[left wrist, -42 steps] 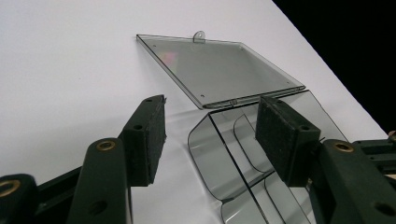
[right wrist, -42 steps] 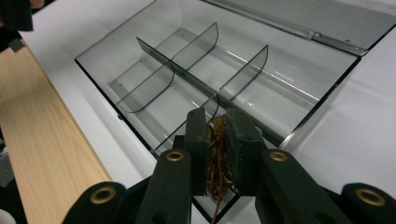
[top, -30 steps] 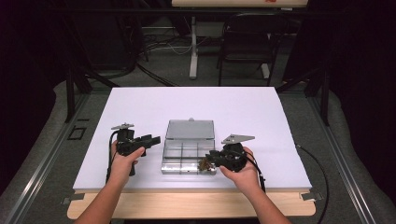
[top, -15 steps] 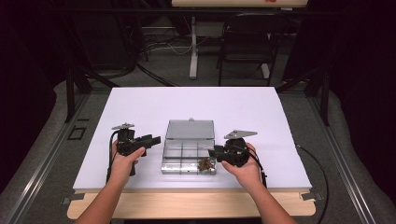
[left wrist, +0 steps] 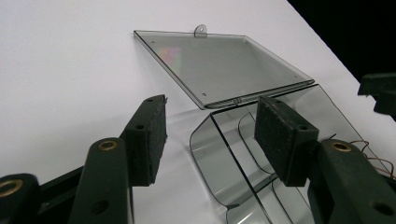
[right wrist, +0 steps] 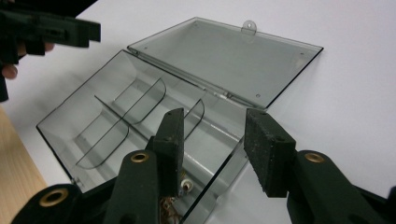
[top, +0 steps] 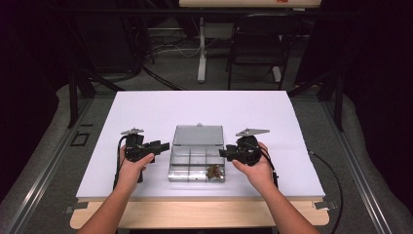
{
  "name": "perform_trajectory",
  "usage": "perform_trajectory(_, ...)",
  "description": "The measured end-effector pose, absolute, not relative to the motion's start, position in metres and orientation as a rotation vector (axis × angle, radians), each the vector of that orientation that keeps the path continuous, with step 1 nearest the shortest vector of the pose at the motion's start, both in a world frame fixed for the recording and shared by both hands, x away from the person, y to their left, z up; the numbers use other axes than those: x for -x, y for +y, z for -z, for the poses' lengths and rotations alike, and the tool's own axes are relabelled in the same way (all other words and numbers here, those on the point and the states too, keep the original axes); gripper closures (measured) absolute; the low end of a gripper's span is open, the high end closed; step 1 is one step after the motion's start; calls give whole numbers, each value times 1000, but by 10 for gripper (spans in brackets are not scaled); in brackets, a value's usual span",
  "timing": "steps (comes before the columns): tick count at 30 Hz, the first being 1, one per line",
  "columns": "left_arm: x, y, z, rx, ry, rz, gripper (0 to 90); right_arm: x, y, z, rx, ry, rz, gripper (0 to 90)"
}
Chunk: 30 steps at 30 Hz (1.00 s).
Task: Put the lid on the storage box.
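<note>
Jaws spread on both grippers, gripping nothing, flanking clear box (top: 197,163).
Opening right gripper (top: 227,153) wider, wire bundle (top: 213,171) lying just below; lifting straight up, avoiding box wall.

Left gripper (top: 163,146) points to 3 o'clock, jaws wide; right gripper (top: 223,153) points to 9 o'clock, jaws just opening, empty.

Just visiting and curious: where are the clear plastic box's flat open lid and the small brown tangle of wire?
Clear plastic box's open lid (top: 198,135), high view, middle of the flat panel.
Brown tangle of wire (top: 213,171), high view, centre of the clump.
</note>
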<state>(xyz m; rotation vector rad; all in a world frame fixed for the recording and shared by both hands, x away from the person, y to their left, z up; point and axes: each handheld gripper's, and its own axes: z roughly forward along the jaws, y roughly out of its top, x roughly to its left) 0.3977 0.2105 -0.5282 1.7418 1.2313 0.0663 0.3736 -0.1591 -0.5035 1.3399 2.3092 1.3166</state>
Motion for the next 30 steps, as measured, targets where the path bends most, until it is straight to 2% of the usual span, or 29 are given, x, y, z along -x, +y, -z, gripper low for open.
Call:
perform_trajectory(16, -410, 200, 529, -1773, 1235, -66, 480, -396, -158, 495, -1369, 2286, -1262, 594)
perform_trajectory(30, -422, 196, 528, -1797, 1258, -52, 493, -406, -154, 497, -1404, 2307, -1210, 556)
